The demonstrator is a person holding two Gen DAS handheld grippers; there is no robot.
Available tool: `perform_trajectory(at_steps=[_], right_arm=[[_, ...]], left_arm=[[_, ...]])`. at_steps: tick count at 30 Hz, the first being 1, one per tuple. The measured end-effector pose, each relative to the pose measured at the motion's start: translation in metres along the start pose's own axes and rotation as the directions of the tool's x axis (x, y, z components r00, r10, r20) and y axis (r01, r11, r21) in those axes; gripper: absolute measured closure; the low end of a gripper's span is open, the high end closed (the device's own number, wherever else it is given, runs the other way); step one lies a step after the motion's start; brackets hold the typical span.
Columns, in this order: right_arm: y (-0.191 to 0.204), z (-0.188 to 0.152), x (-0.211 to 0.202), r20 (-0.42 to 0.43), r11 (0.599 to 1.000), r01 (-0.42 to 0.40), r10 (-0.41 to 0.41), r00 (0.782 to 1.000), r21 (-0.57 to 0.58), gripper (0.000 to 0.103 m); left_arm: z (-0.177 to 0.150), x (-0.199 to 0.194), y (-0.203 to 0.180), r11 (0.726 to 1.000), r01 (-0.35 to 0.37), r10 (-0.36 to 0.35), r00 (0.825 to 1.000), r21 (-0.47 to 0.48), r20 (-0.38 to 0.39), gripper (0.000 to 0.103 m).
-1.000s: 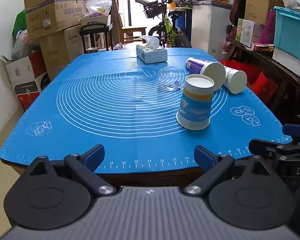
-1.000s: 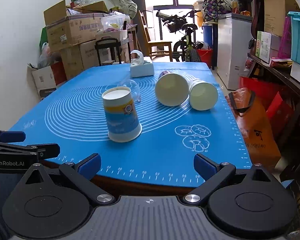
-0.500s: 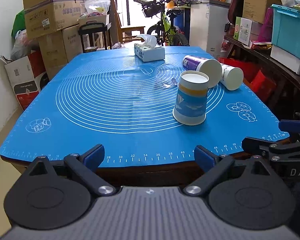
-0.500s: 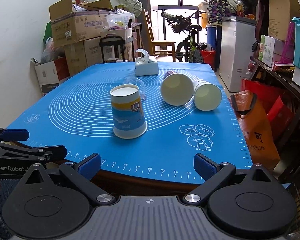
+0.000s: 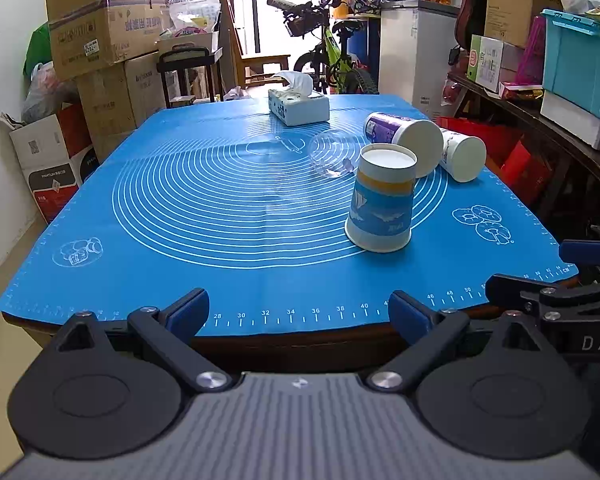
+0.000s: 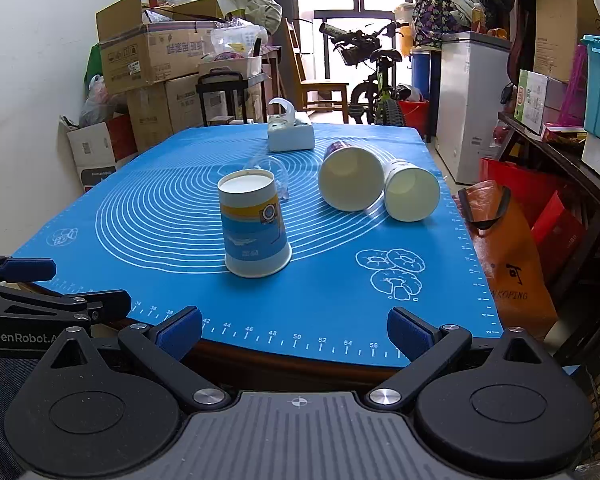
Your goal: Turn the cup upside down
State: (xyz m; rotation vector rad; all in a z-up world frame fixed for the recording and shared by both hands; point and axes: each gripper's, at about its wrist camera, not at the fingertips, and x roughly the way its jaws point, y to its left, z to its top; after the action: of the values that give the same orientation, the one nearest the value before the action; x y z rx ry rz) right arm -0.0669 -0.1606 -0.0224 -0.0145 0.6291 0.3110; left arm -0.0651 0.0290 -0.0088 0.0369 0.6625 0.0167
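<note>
The left tongs (image 5: 299,308) are hanging spread wide and empty at the near edge of the table (image 5: 236,320). The blue paper cup (image 5: 381,199) is standing mouth-down on the blue mat (image 5: 204,200), apart from both tongs. The right tongs (image 6: 295,333) are likewise gaping, holding nothing.

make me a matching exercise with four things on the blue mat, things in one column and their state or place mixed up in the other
Things:
1. blue and yellow cup
2. purple cup
3. clear plastic cup
4. tissue box

States or places:
a. on its side, see-through, just behind the standing cup
b. far end of the mat, a tissue sticking up
c. standing mouth down, base on top
d. on its side, white inside facing the cameras

Pairs: 1-c, 2-d, 3-a, 4-b
</note>
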Motion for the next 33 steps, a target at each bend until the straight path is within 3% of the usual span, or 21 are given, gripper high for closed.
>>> perform_trajectory(at_steps=[33], right_arm=[[-0.0017,0.0008,0.0004,-0.011,1.0,0.002,-0.002,1.0,0.007,0.005]], left_arm=[[0.0013,-0.0013,0.0006,1.0,-0.004,0.004,1.0,0.002,0.005,0.007]])
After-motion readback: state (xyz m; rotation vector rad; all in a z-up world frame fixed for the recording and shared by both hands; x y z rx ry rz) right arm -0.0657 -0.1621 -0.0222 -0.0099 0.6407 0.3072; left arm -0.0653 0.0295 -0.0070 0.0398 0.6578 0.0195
